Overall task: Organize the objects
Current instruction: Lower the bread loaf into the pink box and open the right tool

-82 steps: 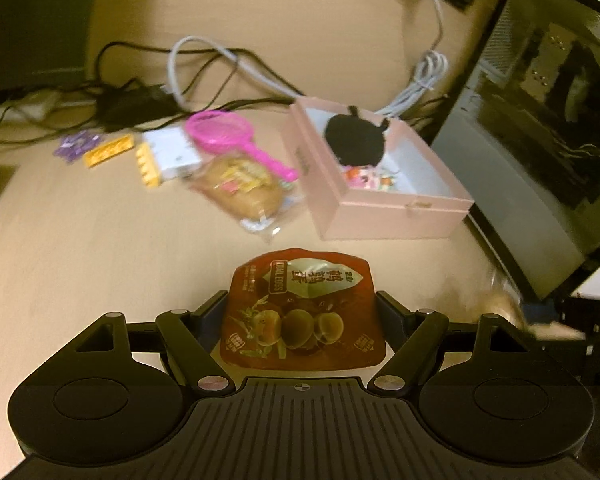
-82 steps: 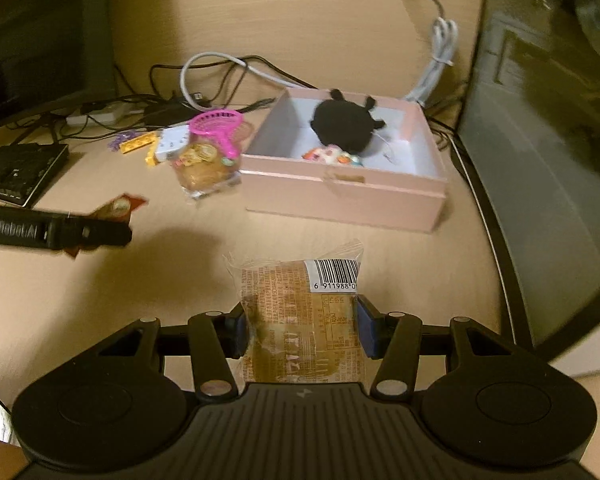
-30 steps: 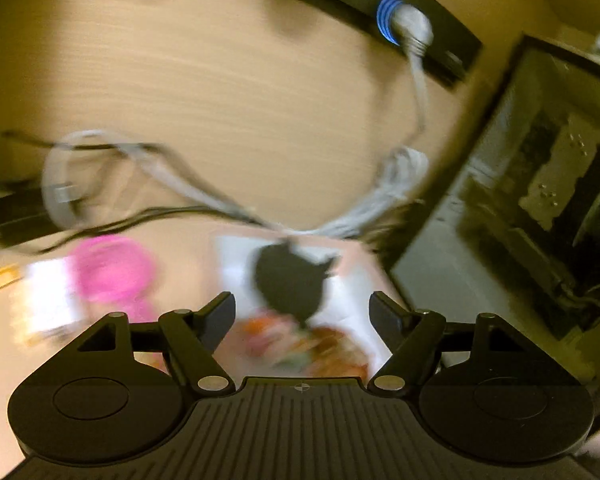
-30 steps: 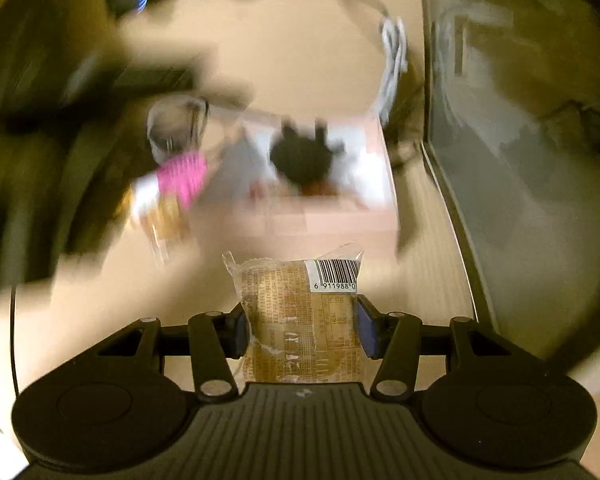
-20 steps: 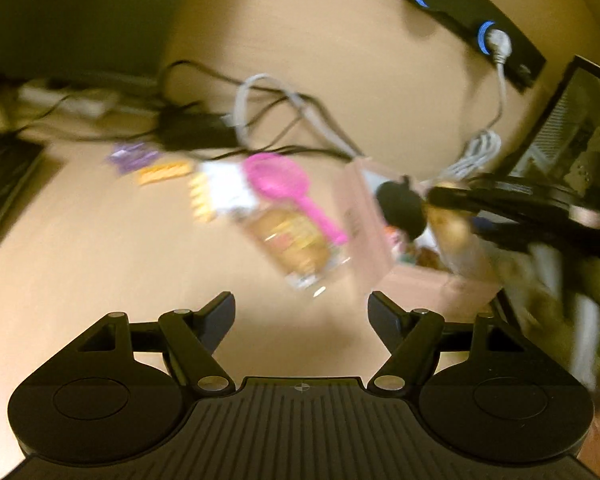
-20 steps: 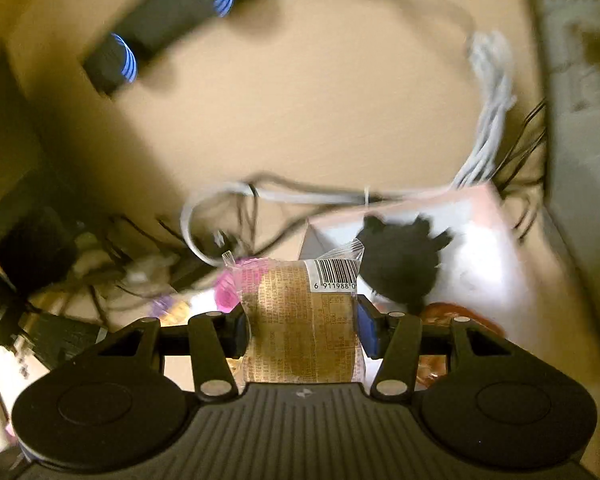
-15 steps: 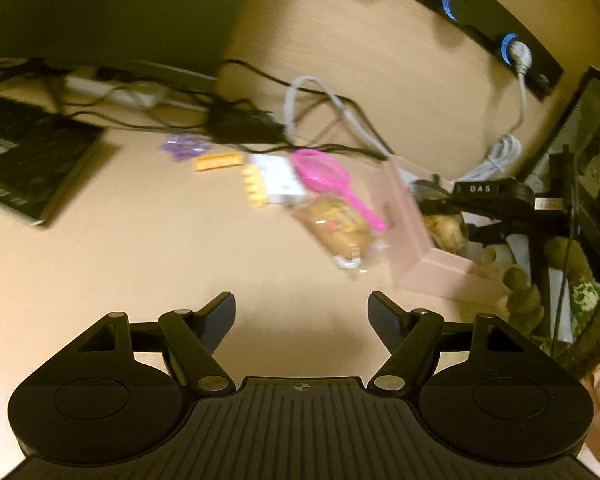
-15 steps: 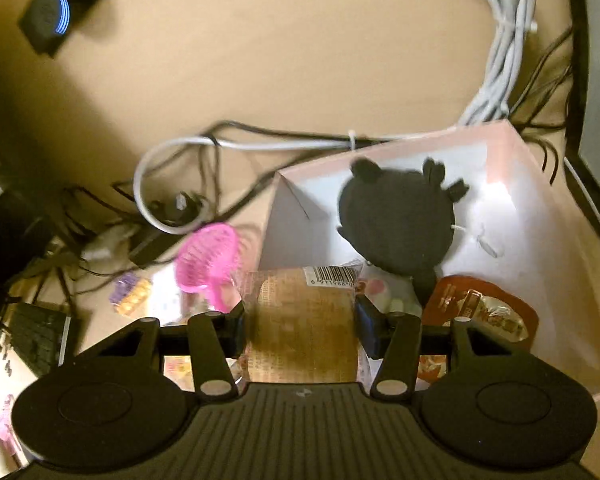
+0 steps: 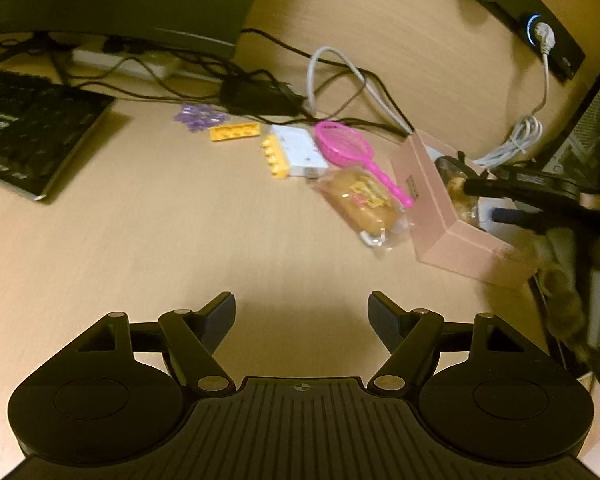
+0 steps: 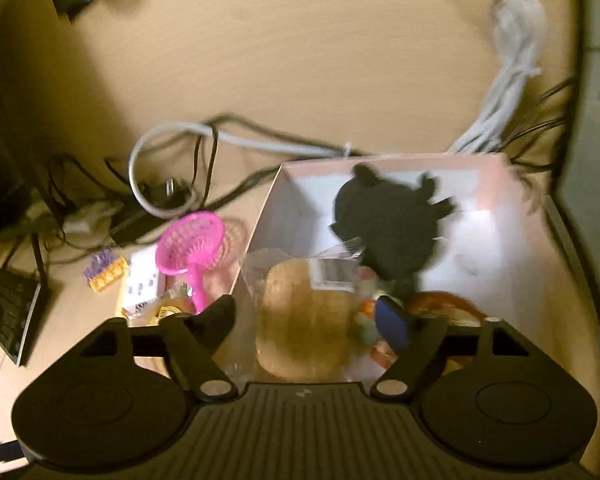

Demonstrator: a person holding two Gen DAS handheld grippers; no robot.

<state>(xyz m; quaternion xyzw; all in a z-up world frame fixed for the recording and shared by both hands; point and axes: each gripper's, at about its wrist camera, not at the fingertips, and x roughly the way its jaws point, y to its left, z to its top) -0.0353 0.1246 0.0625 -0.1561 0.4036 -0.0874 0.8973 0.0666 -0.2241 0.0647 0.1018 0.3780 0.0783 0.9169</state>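
My right gripper [image 10: 306, 312] hovers over the pink box [image 10: 380, 162]. Its jaws are opening, and the wrapped pastry [image 10: 304, 320] sits between them, free of both pads, at the box's near left corner. A black plush [image 10: 392, 224] and a red snack packet [image 10: 448, 306] also lie in the box. My left gripper [image 9: 302, 304] stands open and empty above bare desk. In its view the pink box [image 9: 448, 224] is at the right with the right gripper [image 9: 540, 192] over it. Left of the box lie a wrapped bun [image 9: 362, 204] and a pink toy racket [image 9: 350, 152].
A white block with yellow pegs [image 9: 296, 154], a yellow brick [image 9: 234, 132] and purple bits [image 9: 198, 114] lie further left. A keyboard [image 9: 28, 136] sits at the far left. Cables [image 9: 340, 80] run along the back and a dark panel [image 10: 596, 80] stands right of the box.
The right gripper carried the pastry over the box and its jaws have parted from it. The left gripper pulled back from the box, which now lies at the right of its view.
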